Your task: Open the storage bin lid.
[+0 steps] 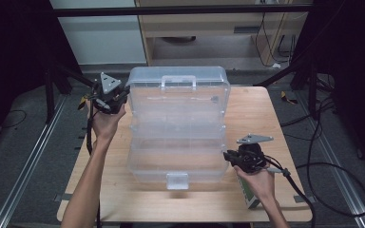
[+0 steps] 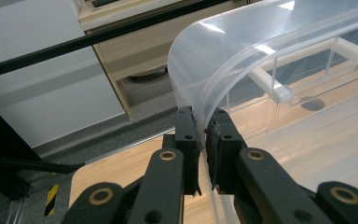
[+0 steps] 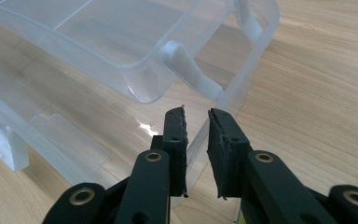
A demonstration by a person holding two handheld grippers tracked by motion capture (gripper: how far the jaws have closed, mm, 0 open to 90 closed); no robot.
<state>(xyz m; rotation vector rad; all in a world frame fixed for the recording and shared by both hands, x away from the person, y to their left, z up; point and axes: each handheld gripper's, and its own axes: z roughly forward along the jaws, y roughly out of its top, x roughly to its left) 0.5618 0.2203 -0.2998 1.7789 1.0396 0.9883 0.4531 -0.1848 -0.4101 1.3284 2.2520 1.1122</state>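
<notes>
Your left gripper point(image 1: 115, 97) is up at about 10 o'clock on the table, and in the left gripper view point(image 2: 202, 133) its jaws are pinched down narrow on the curved rim of the clear plastic organizer box point(image 1: 178, 126), so it's got hold of that upper tier's corner. Your right gripper point(image 1: 229, 157) sits around 4 o'clock, and in the right gripper view point(image 3: 196, 122) its jaws straddle the thin edge of the box's point(image 3: 121, 60) lower tier with a small gap; can't tell if they're actually biting the wall. The box is dead center on the table, folded open in stepped tiers, handle point(image 1: 177, 80) at 12 o'clock and latch point(image 1: 177, 180) at 6 o'clock. Just past your right hand there's a small green-and-white carton point(image 1: 247, 192) at 5 o'clock. It all sits on a light wooden tabletop point(image 1: 252, 114). Around that it's a dim room: grey floor, metal rails point(image 1: 24, 166) either side, black cables point(image 1: 332, 171) looping at 3 o'clock, and a pale cabinet point(image 1: 97, 33) at 11 o'clock.
</notes>
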